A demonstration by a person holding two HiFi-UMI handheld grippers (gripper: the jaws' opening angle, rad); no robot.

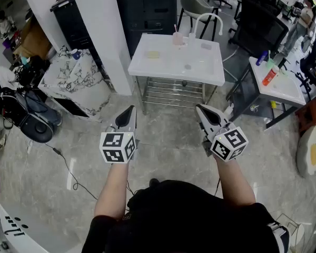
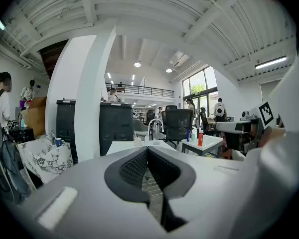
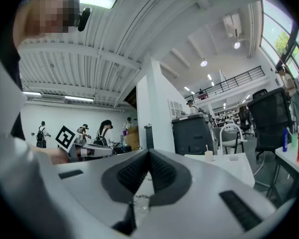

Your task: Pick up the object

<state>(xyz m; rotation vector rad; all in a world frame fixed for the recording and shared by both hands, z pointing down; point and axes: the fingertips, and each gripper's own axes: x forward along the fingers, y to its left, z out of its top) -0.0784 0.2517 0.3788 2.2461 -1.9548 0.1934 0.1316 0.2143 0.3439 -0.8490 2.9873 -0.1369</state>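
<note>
Which thing on the white table (image 1: 147,68) is the object, I cannot tell. A pale yellow flat piece (image 1: 153,54) lies near the table's left side, its long axis running left to right in the head view; it shows no distinct front end. Further back stands a cup with a straw (image 1: 177,38), upright. A small clear thing (image 1: 187,66) sits near the middle, too small to tell which way it points. The table is ahead of both grippers, well apart from them. The left gripper (image 1: 131,109) and the right gripper (image 1: 199,108) hover over the marble floor (image 1: 168,138), side by side, tips toward the table. Each has its jaws pressed together with nothing between them.
</note>
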